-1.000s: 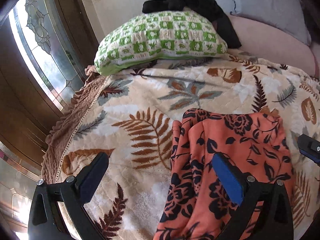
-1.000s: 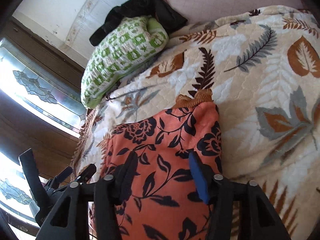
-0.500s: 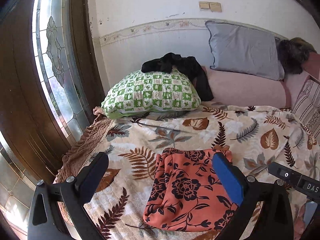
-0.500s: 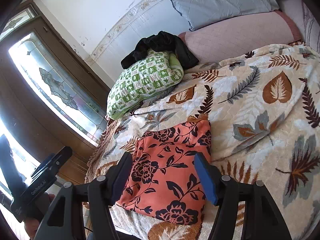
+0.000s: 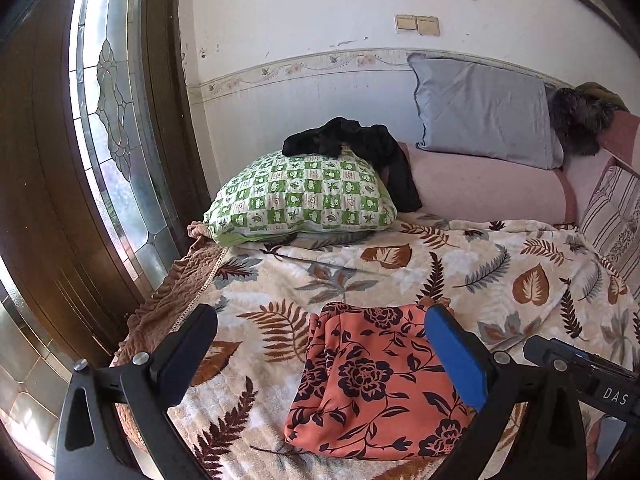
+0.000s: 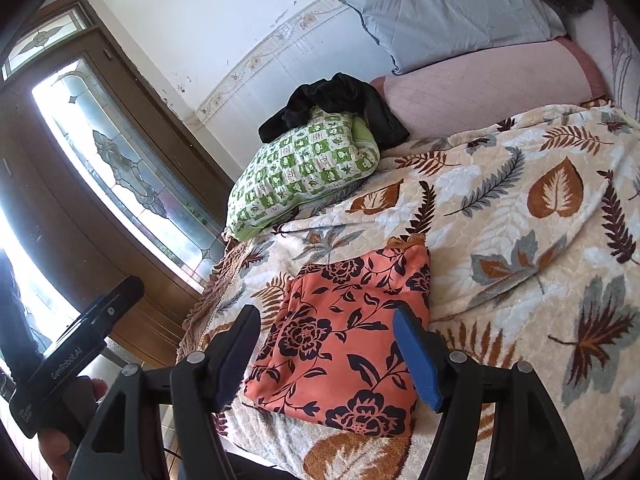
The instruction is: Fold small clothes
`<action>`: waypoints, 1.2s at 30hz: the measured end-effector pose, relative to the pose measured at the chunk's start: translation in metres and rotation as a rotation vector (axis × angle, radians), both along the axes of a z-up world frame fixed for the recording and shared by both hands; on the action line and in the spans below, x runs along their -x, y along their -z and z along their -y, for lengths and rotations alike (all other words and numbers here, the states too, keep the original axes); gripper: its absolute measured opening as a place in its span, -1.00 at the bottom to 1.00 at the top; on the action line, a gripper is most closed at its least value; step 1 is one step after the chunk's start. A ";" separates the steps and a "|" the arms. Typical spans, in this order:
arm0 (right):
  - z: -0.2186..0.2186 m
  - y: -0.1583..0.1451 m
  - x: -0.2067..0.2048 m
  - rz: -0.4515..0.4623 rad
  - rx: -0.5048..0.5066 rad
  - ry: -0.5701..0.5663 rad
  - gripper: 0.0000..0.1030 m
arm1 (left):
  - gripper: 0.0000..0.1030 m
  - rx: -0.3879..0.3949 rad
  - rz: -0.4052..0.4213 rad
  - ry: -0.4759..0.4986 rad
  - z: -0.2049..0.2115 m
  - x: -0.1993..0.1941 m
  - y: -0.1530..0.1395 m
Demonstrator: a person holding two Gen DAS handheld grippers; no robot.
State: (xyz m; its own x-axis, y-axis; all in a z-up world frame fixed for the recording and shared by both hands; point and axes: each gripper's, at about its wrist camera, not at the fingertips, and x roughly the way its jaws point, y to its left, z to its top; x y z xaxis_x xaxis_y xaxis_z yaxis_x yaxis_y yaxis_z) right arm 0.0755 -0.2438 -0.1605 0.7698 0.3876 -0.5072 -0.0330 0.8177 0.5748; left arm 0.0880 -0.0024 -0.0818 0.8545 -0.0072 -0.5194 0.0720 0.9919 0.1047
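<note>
An orange garment with a black flower print (image 5: 372, 380) lies folded into a neat rectangle near the front edge of the bed; it also shows in the right wrist view (image 6: 348, 336). My left gripper (image 5: 320, 344) is open and empty, held back from and above the garment. My right gripper (image 6: 326, 336) is open and empty too, above the garment's near edge. The right gripper's body (image 5: 580, 372) shows at the lower right of the left wrist view, and the left gripper's body (image 6: 76, 356) at the lower left of the right wrist view.
The bed has a leaf-print blanket (image 5: 500, 280). A green checked pillow (image 5: 304, 204) with a black garment (image 5: 352, 144) on it lies at the back. A grey pillow (image 5: 484, 112) leans on the wall. A wooden door with glass (image 5: 108, 120) stands at left.
Both grippers have pulled back and up from the folded garment. It now looks smaller and lies untouched on the blanket. The wall and pillows have come into view.
</note>
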 end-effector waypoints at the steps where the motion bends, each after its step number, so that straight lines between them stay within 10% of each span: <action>1: -0.001 0.001 -0.001 -0.001 -0.001 -0.001 0.40 | 1.00 0.000 -0.002 -0.001 -0.001 -0.001 0.002; 36: -0.024 0.024 -0.026 -0.034 0.026 -0.014 0.60 | 1.00 0.030 -0.067 -0.053 -0.024 -0.037 0.033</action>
State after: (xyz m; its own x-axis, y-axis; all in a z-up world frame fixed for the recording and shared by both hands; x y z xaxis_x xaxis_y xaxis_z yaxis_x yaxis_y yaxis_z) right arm 0.1011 -0.2197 -0.1840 0.7466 0.3841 -0.5432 -0.0251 0.8322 0.5539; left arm 0.1251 0.0219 -0.1151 0.8173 0.0211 -0.5758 0.0249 0.9971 0.0719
